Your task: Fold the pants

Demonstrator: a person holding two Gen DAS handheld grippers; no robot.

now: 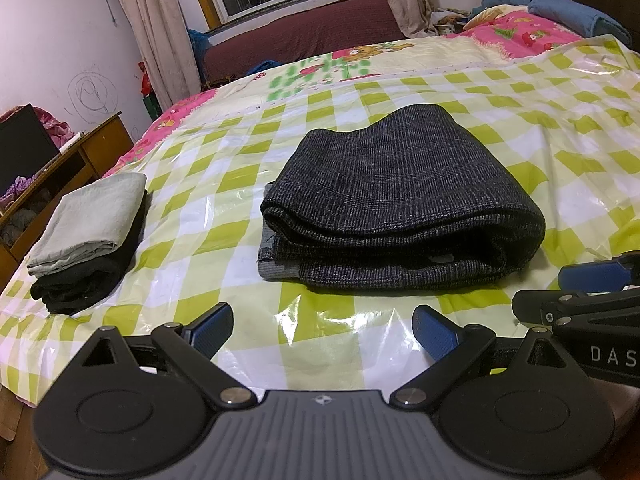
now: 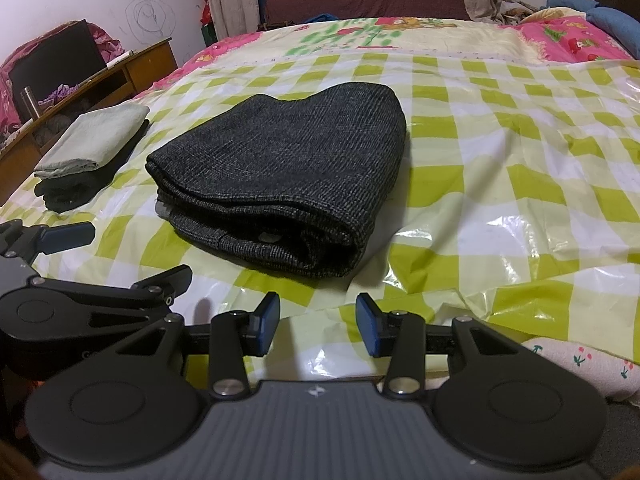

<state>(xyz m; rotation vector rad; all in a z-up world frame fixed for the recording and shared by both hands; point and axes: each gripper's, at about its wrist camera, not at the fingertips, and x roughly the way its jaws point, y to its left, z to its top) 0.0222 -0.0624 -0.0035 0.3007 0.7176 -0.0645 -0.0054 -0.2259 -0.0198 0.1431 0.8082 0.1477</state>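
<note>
Green-checked plastic sheet (image 1: 360, 92) covers the bed; the dark pants (image 1: 396, 200) lie folded at its middle. Left gripper (image 1: 322, 330) and right gripper (image 2: 318, 326) hover near, jaws spread, empty. Careless lifting could unfold the loose layers.

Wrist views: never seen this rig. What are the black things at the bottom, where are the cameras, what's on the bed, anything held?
No robot: a person carries one hand-held pair of tongs per hand, each with a fisheye camera looking along its fingers. One picture shows the left tongs, the other the right tongs; both are open and hold nothing. Each view also catches the other tongs at its edge. On the green-checked plastic sheet lie dark grey folded pants, already folded into a bundle, untouched. To their left sits a small stack: a light grey folded cloth on a black folded garment.
</note>
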